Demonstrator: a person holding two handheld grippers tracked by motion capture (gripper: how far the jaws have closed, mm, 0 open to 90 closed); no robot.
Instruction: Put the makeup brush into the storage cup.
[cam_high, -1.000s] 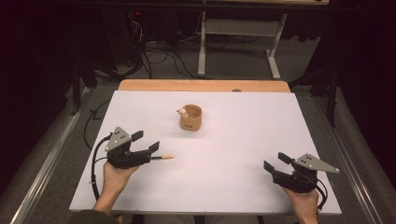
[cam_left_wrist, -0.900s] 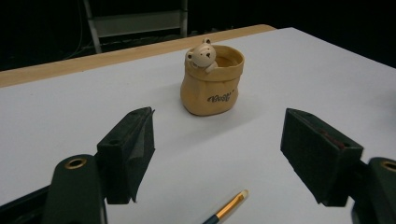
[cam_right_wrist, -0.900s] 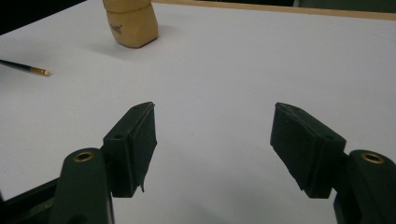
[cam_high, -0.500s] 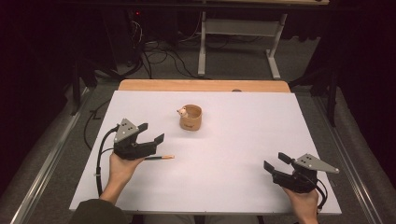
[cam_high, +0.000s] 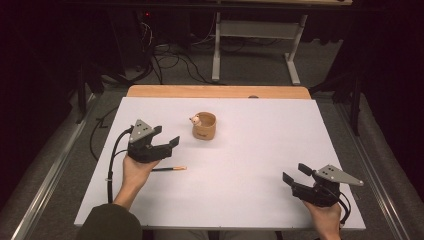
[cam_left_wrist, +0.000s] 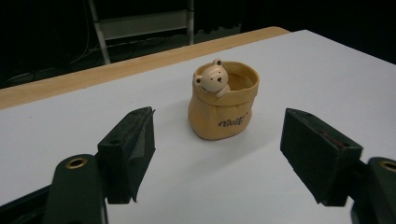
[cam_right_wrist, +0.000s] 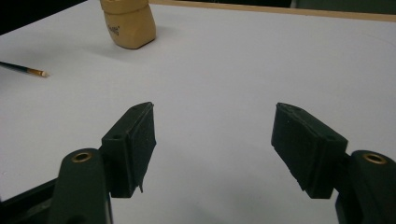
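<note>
Your left gripper (cam_high: 167, 144) sits left of centre in the high view, its black jaws spread wide and holding nothing, aimed toward the small tan ceramic pot shaped like a folded sack with a pale bear head peeking over its rim (cam_high: 204, 125). That pot stands upright on the white table sheet (cam_high: 260, 130), a little above the middle of the high view and just up and right of your jaw tips, apart from them. In the left gripper view the pot (cam_left_wrist: 223, 100) shows at centre, beyond the jaws and framed by the gap between them, with dark lettering on its front and the bear at the left of its rim.

A thin dark pencil with a light wooden end (cam_high: 170, 169) lies flat on the sheet just below your left gripper, near your left hand (cam_high: 136, 172).

Your right gripper (cam_high: 296, 175) rests in the lower right of the high view, well apart from the pot, jaws likewise wide and empty. In its own view the pot (cam_right_wrist: 130, 22) sits at the upper left and the pencil (cam_right_wrist: 25, 69) at the left edge.
</note>
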